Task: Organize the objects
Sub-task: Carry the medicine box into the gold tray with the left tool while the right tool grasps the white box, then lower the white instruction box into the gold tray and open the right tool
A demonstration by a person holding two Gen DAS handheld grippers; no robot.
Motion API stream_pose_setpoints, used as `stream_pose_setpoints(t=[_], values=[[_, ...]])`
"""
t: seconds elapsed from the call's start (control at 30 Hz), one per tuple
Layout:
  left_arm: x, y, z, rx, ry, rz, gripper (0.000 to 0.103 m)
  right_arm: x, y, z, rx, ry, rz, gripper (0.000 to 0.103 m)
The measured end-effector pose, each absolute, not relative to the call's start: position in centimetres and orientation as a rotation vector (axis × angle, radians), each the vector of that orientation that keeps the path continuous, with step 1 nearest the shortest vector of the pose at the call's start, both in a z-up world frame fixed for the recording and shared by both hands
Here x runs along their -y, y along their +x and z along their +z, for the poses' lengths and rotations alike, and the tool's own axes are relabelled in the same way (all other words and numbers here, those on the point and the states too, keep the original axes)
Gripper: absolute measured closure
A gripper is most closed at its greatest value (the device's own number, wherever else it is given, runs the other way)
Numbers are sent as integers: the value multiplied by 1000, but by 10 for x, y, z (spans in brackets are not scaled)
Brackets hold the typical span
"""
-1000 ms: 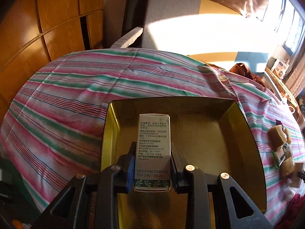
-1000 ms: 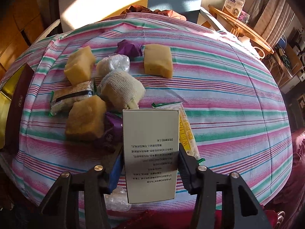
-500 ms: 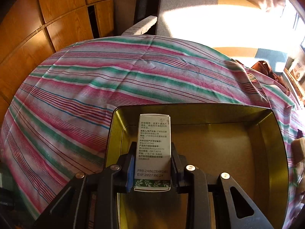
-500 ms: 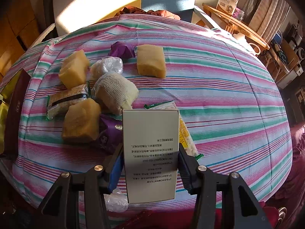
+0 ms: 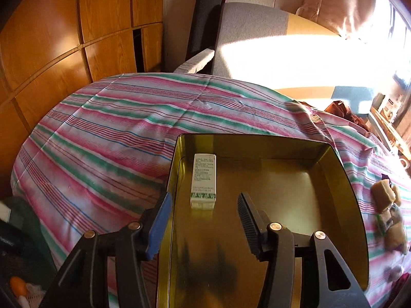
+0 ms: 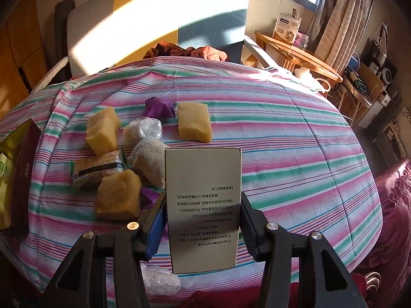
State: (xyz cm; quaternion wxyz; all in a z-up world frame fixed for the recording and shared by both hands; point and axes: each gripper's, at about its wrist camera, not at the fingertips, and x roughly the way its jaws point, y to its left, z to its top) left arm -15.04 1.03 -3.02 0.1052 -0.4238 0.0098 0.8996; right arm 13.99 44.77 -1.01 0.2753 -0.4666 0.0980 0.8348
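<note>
In the left wrist view a small white and green carton [image 5: 203,181] lies in the far left corner of a gold metal tin [image 5: 334,169]. My left gripper [image 5: 204,206] is open just behind the carton, not touching it. In the right wrist view my right gripper [image 6: 203,210] is shut on a larger white printed box [image 6: 203,205] held above the striped tablecloth [image 6: 295,154]. Yellow sponge blocks [image 6: 194,125], a purple wrapper [image 6: 158,107], a grey sock roll [image 6: 151,160] and a snack packet [image 6: 96,170] lie ahead and to the left of it.
The tin's edge and dark lid [image 6: 23,177] show at the left of the right wrist view. A grey chair [image 5: 251,38] and wooden cabinets [image 5: 51,41] stand behind the table. A wooden side table [image 6: 295,54] stands at the right.
My left gripper opened and let go of the small carton, which now lies in the tin's far left corner, and drew back. My right gripper rose with its box.
</note>
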Motion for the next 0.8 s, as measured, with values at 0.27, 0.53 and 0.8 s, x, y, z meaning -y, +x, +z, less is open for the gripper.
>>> stream_pose_setpoints(t=[0.27,0.53,0.8], values=[[2,-84,-21,9,-1197,2682,38,-369,92,38,-231,-1204,2521,51],[13,-55,-26,7,-1223,2732,32,-244,15,36,-250,-1396,2822,51],[35,-43,-32,55,-1234,2760,32,-144,-45,-7,-311,-1684,2870,51]])
